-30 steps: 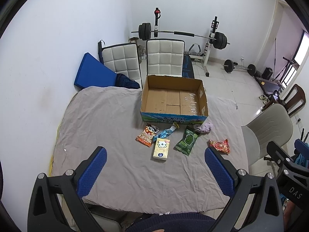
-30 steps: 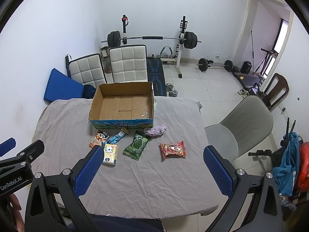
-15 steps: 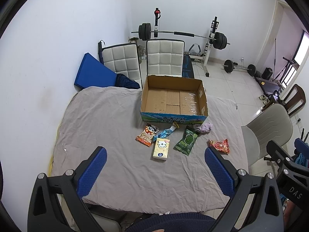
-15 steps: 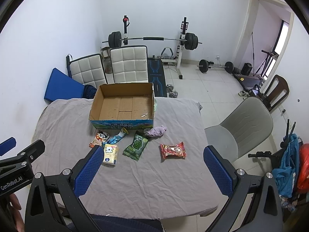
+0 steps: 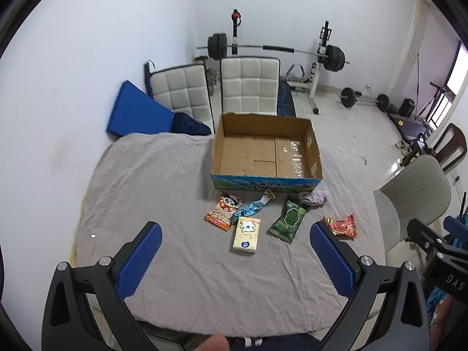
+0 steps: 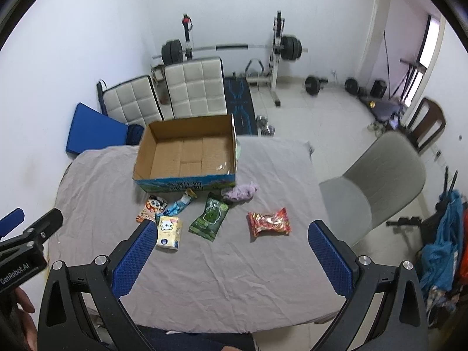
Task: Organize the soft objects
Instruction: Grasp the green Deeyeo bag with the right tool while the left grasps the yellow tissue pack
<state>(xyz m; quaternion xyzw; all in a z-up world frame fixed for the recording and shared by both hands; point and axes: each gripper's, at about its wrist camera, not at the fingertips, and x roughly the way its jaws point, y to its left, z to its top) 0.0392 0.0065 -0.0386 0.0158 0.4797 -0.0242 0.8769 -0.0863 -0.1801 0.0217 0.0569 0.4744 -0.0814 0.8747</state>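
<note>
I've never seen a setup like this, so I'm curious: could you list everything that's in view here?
cardboard box: 1, brown, blue-green printed front, open and empty, far middle of table
orange panda packet: 1, left of the row before the box
blue wrapper: 1, beside the panda packet
cream tissue pack: 1, nearest the camera
green packet: 1, right of the tissue pack
purple cloth: 1, crumpled by the box's right front corner
red packet: 1, farthest right
table cover: 1, grey, wrinkled
white chairs: 2, behind the table
grey chair: 1, right of the table
barbell rack: 1, back wall
left gripper: 1, black with blue pads, open
right gripper: 1, same, open
</note>
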